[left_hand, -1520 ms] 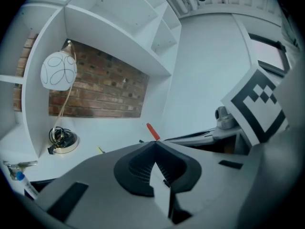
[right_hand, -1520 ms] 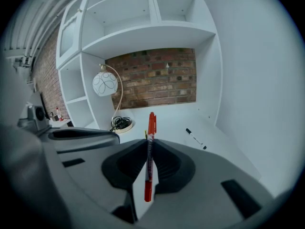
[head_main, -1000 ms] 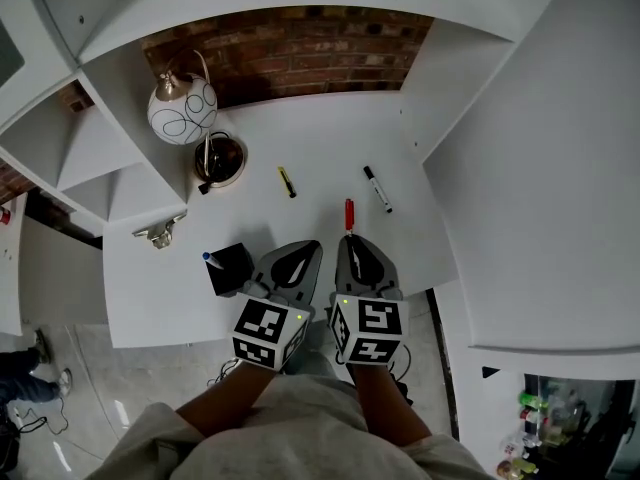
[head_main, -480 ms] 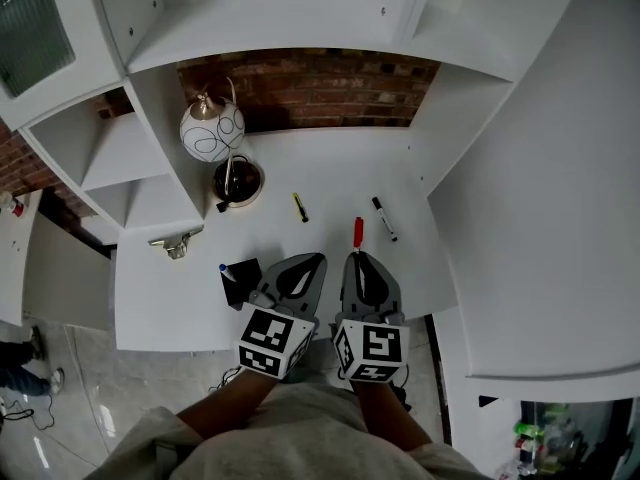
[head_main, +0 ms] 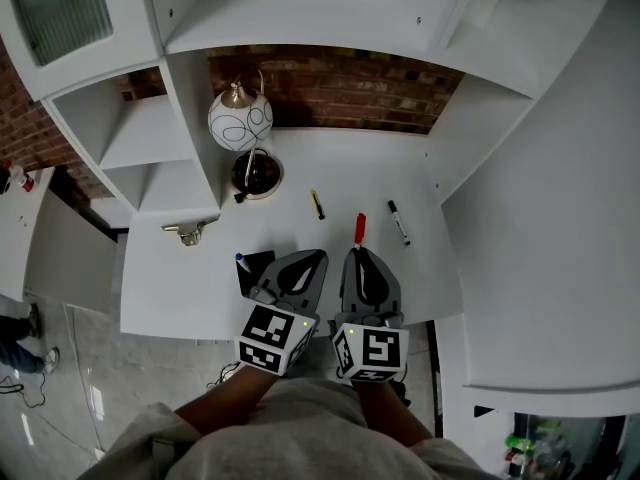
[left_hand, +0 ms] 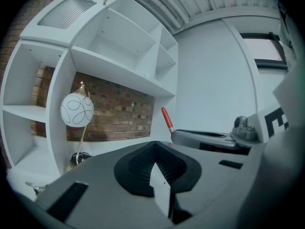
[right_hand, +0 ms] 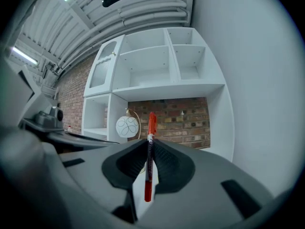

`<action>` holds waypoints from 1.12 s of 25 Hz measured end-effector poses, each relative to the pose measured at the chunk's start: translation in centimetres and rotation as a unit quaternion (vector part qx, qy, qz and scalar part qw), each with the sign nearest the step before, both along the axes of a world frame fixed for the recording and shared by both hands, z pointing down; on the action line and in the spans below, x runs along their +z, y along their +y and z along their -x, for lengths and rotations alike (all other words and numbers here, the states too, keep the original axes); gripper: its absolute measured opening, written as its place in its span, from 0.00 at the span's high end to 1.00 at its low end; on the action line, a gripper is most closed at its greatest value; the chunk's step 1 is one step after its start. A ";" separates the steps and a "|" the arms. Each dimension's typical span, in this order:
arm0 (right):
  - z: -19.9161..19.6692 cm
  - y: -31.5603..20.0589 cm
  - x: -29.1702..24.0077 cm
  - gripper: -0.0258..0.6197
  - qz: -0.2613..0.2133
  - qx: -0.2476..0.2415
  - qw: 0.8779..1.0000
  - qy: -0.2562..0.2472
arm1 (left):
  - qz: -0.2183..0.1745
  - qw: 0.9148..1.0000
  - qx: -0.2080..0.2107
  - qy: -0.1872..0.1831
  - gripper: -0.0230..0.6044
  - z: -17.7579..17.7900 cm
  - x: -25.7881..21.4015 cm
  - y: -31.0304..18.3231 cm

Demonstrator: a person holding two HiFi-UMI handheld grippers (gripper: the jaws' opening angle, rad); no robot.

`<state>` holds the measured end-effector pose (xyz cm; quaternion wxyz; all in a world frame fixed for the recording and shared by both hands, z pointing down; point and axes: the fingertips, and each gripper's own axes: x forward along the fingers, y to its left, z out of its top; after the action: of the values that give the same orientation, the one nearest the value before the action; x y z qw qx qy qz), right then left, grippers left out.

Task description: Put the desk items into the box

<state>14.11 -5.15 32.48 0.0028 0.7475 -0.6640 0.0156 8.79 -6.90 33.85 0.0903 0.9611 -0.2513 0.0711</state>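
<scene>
My right gripper [head_main: 358,254] is shut on a red pen [head_main: 360,229], which sticks out forward past its tips above the white desk [head_main: 180,288]. In the right gripper view the red pen [right_hand: 151,128] stands upright between the pads of that gripper [right_hand: 149,142]. My left gripper [head_main: 316,257] hovers beside it, shut and empty [left_hand: 154,145]; the red pen [left_hand: 165,119] shows to its right. A small black box [head_main: 258,269] with a blue pen [head_main: 242,262] in it sits just left of the left gripper. A yellow marker [head_main: 317,204] and a black marker [head_main: 399,222] lie farther back on the desk.
A globe lamp [head_main: 240,118] on a round dark base [head_main: 257,173] stands at the back left. A small metal piece [head_main: 189,232] lies at the desk's left edge. White shelves [head_main: 140,138] rise on the left, a brick wall [head_main: 340,88] behind, a white wall on the right.
Both grippers have risen slightly, and the right one keeps the red pen. The head view has swung left, so the desk, lamp and markers sit farther right in the picture.
</scene>
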 end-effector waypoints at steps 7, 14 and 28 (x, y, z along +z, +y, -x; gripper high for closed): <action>2.5 -1.2 0.0 0.88 -0.004 -0.028 1.000 -0.002 | 0.002 1.000 -0.026 -0.005 0.95 2.6 0.3 -0.8; 5.3 -2.2 0.4 0.88 -0.004 -0.058 0.998 -0.005 | 0.005 0.998 -0.057 -0.005 0.95 5.4 0.5 -1.6; 10.7 -4.1 0.7 0.88 -0.015 -0.116 0.993 -0.002 | 0.000 0.994 -0.106 -0.003 0.95 10.6 0.6 -3.1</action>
<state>3.45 -9.28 33.14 -0.0083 0.6654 -0.7464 0.0065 -1.83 -9.98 34.47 0.0964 0.9286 -0.3525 0.0643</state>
